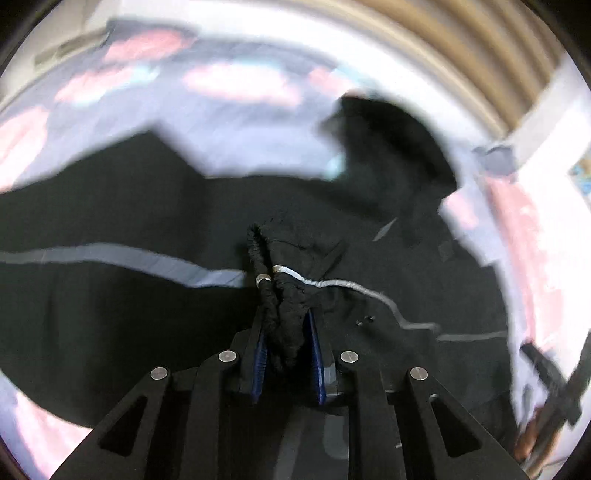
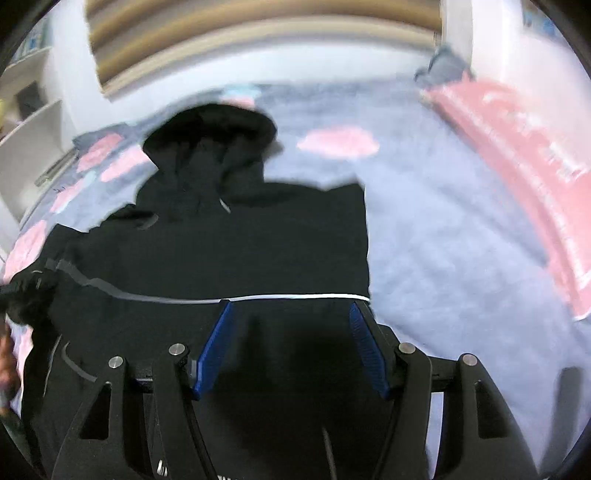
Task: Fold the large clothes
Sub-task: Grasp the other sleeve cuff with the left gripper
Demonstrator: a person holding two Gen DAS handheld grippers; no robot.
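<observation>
The black hoodie lies spread on the bed. It looks soft, floppy and a bit heavy, so it is best held at the thick hem or a corner. It has a hood and a thin pale stripe. The left gripper pinches a bunched edge. The right gripper is spread wide, holding nothing.

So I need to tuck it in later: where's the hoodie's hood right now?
The hood lies flat at the far end of the black hoodie on the bedspread, upper left in the right wrist view, toward the headboard.
</observation>
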